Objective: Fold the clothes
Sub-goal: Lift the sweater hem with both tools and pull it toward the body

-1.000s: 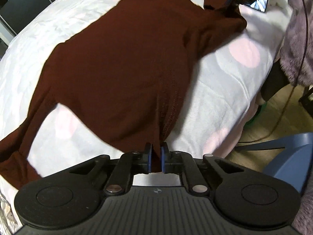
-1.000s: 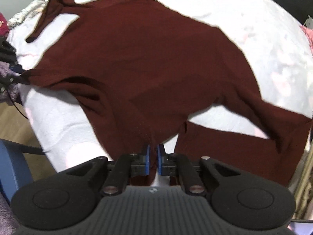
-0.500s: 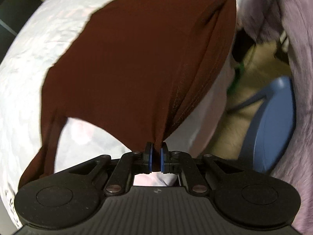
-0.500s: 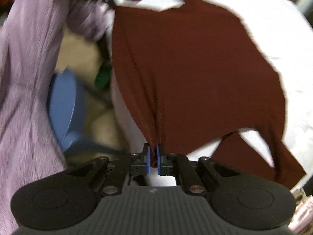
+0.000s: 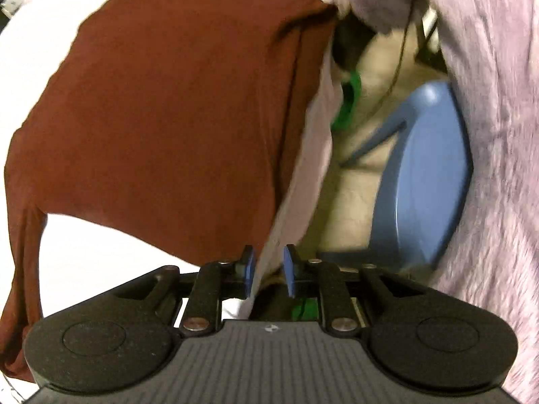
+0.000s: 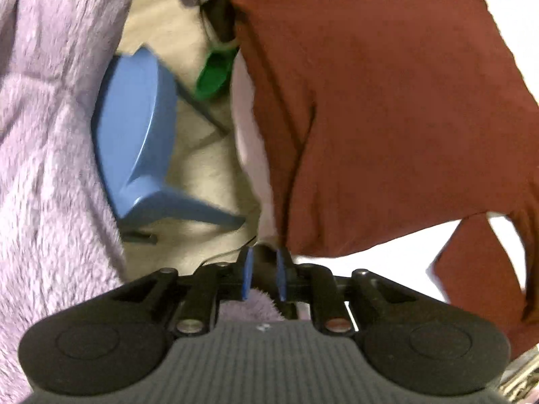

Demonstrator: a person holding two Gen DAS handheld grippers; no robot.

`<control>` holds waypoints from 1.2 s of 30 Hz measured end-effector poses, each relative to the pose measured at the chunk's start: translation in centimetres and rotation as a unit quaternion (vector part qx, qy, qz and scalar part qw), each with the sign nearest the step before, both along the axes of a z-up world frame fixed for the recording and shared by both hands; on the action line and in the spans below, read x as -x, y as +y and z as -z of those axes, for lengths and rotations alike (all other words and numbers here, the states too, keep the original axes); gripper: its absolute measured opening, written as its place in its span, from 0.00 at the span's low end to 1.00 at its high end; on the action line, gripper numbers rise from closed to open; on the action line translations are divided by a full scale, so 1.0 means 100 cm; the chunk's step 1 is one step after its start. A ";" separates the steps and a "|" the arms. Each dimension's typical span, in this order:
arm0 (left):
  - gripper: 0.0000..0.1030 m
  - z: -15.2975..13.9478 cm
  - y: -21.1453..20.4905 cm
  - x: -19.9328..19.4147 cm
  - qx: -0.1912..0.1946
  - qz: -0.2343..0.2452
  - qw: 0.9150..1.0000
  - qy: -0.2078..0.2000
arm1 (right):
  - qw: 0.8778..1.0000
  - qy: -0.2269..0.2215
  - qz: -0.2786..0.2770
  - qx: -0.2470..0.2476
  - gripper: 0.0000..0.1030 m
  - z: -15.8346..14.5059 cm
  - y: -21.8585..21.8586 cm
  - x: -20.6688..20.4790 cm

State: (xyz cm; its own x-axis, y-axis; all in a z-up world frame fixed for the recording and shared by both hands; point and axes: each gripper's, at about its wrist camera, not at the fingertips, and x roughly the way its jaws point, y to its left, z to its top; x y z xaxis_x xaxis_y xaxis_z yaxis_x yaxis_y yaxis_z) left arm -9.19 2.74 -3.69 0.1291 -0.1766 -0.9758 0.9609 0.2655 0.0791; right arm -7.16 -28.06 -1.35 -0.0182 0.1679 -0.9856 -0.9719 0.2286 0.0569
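Both claws stand parted and empty, the left claw (image 5: 267,271) and right claw (image 6: 262,274) at the bed's edge beside the maroon sweater (image 5: 175,107), which lies spread on the white bed (image 5: 84,245). Its near side hangs over the edge, so I judge it could slide off toward the floor (image 5: 357,188), where a blue chair (image 5: 427,175) stands.

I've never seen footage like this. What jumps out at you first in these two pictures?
The big dark red long-sleeved top spread flat on the white bed fills most of both views. On the floor beside the bed stands a blue plastic stool, next to a green slipper. At the bottom of each view sits a black gripper with blue pads, the left gripper and right gripper, both open and holding nothing.
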 end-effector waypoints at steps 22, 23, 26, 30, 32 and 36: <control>0.06 0.040 -0.047 -0.005 0.023 -0.028 0.999 0.001 | 0.996 -0.085 0.029 0.005 0.08 0.026 0.025 0.009; 0.06 0.042 -0.046 -0.005 0.020 -0.025 0.999 0.002 | 0.996 -0.078 0.027 0.011 0.08 0.028 0.023 0.010; 0.06 0.044 -0.046 -0.006 0.010 -0.028 0.999 0.016 | 0.998 -0.062 0.024 0.024 0.09 0.031 0.020 0.012; 0.08 0.024 -0.040 -0.013 0.046 -0.058 0.997 0.030 | 0.997 -0.055 0.046 -0.005 0.23 0.019 0.015 -0.002; 0.12 0.010 -0.035 -0.020 0.071 -0.079 0.994 0.032 | 0.993 -0.066 0.085 -0.044 0.30 0.000 0.006 -0.015; 0.17 -0.012 -0.028 -0.041 0.109 -0.124 0.986 0.015 | 0.968 -0.109 0.208 -0.087 0.31 -0.028 -0.021 -0.052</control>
